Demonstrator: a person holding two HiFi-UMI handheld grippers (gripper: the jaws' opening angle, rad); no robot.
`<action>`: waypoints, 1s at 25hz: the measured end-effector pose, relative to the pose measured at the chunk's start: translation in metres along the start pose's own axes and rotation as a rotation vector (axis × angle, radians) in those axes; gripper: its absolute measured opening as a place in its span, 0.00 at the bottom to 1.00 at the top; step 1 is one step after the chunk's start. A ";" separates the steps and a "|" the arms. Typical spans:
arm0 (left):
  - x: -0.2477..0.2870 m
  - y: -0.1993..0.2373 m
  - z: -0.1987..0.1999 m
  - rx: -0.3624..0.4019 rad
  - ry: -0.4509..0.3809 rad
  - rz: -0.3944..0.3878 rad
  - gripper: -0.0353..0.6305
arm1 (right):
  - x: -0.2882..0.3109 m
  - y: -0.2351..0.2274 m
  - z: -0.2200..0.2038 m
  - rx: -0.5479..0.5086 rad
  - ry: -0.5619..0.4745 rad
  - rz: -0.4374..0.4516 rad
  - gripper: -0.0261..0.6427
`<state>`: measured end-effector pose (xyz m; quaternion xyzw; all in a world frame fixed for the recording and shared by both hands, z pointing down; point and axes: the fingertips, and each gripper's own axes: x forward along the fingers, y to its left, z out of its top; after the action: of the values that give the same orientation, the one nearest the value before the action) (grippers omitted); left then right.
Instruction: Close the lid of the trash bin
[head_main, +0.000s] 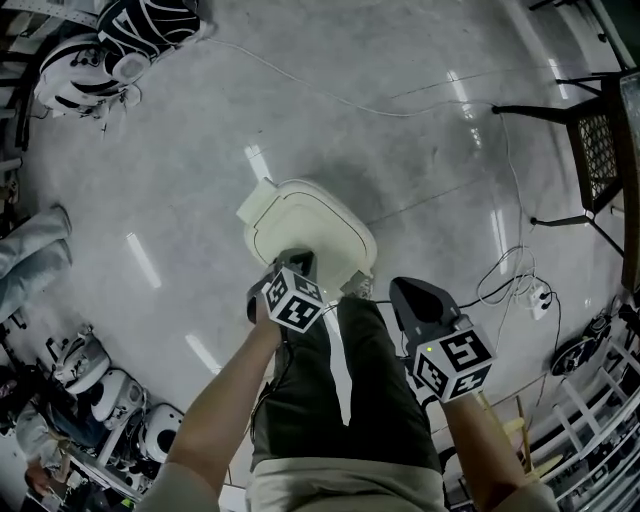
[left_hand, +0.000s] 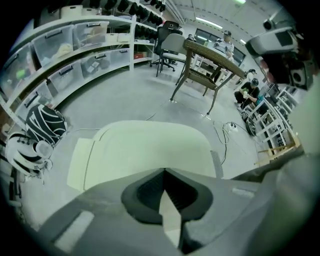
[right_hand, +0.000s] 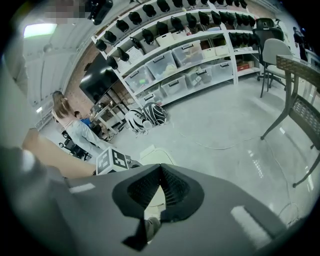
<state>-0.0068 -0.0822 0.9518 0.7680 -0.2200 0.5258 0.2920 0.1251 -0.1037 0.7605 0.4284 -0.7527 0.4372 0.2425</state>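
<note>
A cream trash bin (head_main: 310, 232) stands on the grey floor just ahead of my feet, and its lid (left_hand: 145, 147) lies flat on top. My left gripper (head_main: 297, 260) hovers at the lid's near edge, jaws shut with nothing between them; whether it touches the lid I cannot tell. In the left gripper view the lid fills the space beyond the left gripper (left_hand: 164, 171). My right gripper (head_main: 405, 287) hangs to the right of the bin, apart from it, also shut and empty. The right gripper view shows the right gripper (right_hand: 160, 166) with the bin (right_hand: 156, 156) past its tips.
A white cable (head_main: 380, 105) runs across the floor behind the bin, and a power strip (head_main: 541, 299) lies at the right. A metal-legged table (head_main: 600, 140) stands far right. Striped helmets (head_main: 110, 45) sit at the upper left. A person (head_main: 30, 255) is at the left edge.
</note>
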 end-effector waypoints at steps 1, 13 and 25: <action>0.002 0.001 0.000 -0.038 -0.008 -0.010 0.06 | 0.001 -0.002 -0.001 0.004 -0.001 -0.004 0.04; -0.117 0.027 0.068 -0.147 -0.203 0.034 0.06 | -0.043 0.040 0.081 0.036 -0.162 0.074 0.04; -0.428 0.031 0.186 -0.150 -0.672 0.207 0.06 | -0.228 0.167 0.239 -0.314 -0.451 0.092 0.04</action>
<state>-0.0504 -0.2179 0.5064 0.8480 -0.4184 0.2532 0.2044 0.1021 -0.1702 0.3975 0.4376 -0.8648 0.2192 0.1121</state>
